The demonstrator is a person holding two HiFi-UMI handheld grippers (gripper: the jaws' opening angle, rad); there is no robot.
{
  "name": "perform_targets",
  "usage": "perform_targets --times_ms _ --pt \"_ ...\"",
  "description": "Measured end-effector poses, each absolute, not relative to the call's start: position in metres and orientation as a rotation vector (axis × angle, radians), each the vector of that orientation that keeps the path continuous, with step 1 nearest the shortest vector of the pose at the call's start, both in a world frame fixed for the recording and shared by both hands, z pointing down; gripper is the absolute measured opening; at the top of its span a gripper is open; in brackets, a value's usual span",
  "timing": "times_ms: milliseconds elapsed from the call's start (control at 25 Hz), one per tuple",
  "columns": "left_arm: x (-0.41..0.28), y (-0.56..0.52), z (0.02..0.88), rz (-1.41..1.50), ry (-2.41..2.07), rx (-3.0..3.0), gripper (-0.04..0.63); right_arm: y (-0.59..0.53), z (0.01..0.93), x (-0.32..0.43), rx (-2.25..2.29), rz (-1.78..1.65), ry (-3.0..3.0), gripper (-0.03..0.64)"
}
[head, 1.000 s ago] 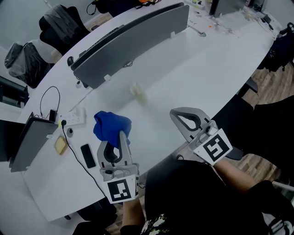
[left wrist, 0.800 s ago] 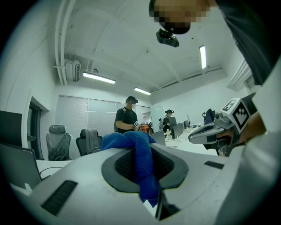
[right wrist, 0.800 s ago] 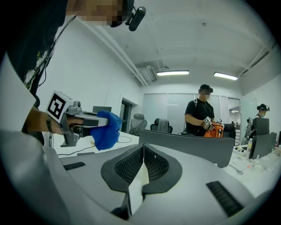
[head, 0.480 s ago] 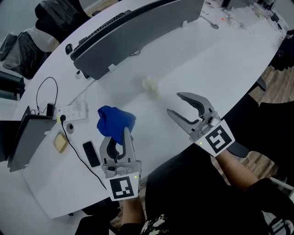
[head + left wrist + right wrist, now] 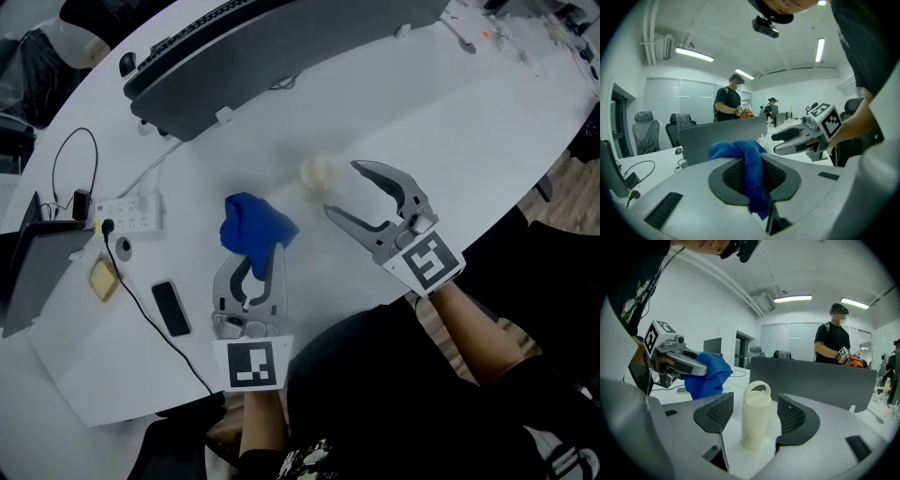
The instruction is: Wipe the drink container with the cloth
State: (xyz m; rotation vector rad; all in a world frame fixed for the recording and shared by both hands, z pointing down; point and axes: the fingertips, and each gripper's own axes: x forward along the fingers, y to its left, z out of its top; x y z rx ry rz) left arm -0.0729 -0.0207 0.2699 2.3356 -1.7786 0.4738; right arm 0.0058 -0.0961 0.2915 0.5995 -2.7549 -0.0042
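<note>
left gripper (image 5: pixel 266 251): fingers (image 5: pixel 279 277) pinch fuzzy cloth (image 5: pixel 248 225) | right gripper (image 5: pixel 342 189): just opening, flanking smooth bottle (image 5: pixel 754 418)

Right hand-held gripper (image 5: pixel 340 187) jaws just opened; drink container (image 5: pixel 317 172) now between them, seemingly untouched; cloth (image 5: pixel 251 225) nearer.

**Where everything sits on the table**

So the bottle (image 5: pixel 319 173) stands on the table (image 5: pixel 450 122) around mid-frame, and the cloth (image 5: pixel 251 225) is just to its lower left. Further left there's a power strip (image 5: pixel 127 214), with a phone (image 5: pixel 171 307) below it near the table's lower edge. A long divider (image 5: pixel 281 37) runs across the top, behind the bottle.
</note>
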Motion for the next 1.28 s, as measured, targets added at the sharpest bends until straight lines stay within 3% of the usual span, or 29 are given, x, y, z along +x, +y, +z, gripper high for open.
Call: perform_targets --times_ms 520,800,1280 --pt "-0.053 -0.070 0.322 0.646 -1.578 2.440 0.041 -0.114 0.318 -0.031 0.388 -0.013 -2.813 0.258" --pt "-0.028 -0.085 0.348 0.914 -1.342 2.662 0.041 -0.112 0.318 -0.019 0.320 0.014 -2.836 0.258" --pt "-0.027 -0.079 0.459 1.328 -0.972 2.507 0.041 -0.108 0.313 -0.024 0.293 0.016 -2.918 0.258"
